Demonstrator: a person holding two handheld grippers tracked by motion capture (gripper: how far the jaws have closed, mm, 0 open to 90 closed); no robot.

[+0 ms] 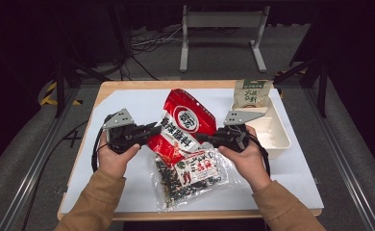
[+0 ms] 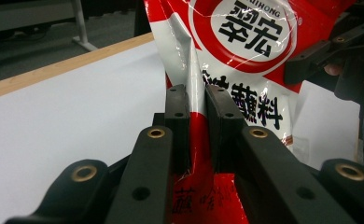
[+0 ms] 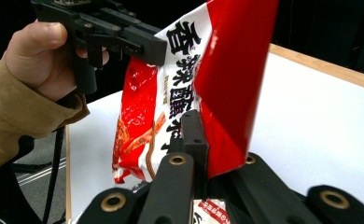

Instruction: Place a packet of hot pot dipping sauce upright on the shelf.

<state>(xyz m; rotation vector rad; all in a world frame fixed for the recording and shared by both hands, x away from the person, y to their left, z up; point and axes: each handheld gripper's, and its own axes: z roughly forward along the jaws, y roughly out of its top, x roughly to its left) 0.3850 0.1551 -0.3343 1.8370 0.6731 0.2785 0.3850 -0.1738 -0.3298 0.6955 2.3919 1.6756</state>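
Note:
A red and white snack bag point(image 1: 181, 126) with black characters is held off the table between both grippers. My left gripper point(image 1: 153, 129) is shut on the bag's left edge; in the left gripper view its jaws pinch a fold of the red bag point(image 2: 236, 51). My right gripper point(image 1: 204, 137) is shut on the bag's right edge, and the red bag point(image 3: 203, 84) rises from its jaws in the right gripper view, where my left gripper point(image 3: 159, 49) clamps the far side. A clear bag of dark snacks point(image 1: 190, 178) lies flat under the red one.
A white rectangular tray point(image 1: 277, 132) sits at the right on the white table mat point(image 1: 128, 103), with a green pouch point(image 1: 251, 92) leaning at its far end. A wooden table edge point(image 1: 142, 84) borders the mat. A grey metal frame point(image 1: 221, 21) stands on the floor behind.

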